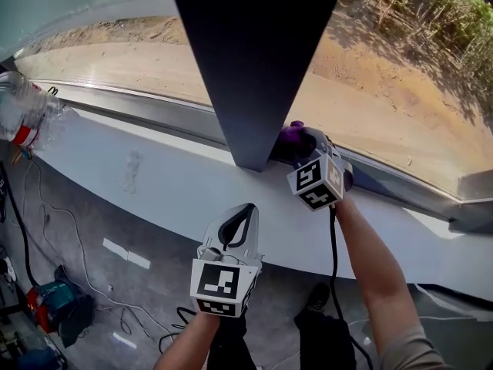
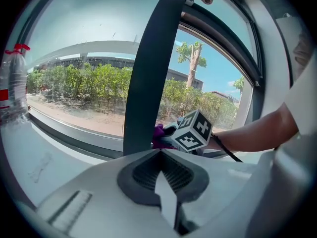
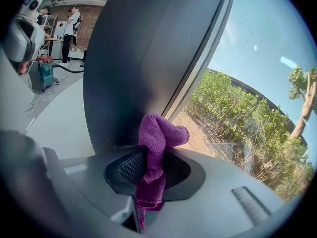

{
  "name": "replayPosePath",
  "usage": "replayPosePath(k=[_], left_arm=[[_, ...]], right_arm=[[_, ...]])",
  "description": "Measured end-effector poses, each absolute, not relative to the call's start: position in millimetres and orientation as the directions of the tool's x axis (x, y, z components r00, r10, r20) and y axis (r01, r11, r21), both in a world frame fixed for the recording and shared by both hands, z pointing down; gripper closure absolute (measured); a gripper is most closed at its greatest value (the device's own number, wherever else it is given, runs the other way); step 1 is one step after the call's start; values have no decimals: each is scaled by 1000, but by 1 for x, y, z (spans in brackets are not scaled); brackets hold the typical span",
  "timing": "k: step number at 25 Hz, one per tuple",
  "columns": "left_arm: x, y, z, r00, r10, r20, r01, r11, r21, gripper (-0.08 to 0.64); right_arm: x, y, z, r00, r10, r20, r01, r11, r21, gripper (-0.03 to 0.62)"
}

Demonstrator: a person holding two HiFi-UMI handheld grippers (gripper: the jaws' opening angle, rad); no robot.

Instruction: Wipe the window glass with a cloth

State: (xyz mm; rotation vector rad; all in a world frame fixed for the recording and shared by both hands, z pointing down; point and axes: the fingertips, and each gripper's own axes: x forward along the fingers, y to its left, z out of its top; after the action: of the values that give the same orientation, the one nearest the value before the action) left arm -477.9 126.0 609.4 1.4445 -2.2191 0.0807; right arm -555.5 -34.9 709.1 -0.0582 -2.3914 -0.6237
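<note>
Holding purple cloth (image 3: 157, 145) clamped in the right gripper (image 3: 151, 168) jaws, bunched end at the foot of the dark window post (image 1: 254, 52), low on the glass (image 1: 400, 91) by the sill (image 1: 177, 177). Keeping left gripper (image 1: 237, 226) back off the sill, jaws closed on nothing. Reads as working the bottom corner; next probably calls for sliding sideways off the post and pressing the cloth flat on open glass.
</note>
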Motion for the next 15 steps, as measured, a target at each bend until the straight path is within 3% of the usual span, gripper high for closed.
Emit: replayPosePath(k=[15], left_arm=[[-462,80,587,-299,-845,443,-914,387,122,560]], right_arm=[[-514,-60,667,-792,-144,593,162,887,432,495]])
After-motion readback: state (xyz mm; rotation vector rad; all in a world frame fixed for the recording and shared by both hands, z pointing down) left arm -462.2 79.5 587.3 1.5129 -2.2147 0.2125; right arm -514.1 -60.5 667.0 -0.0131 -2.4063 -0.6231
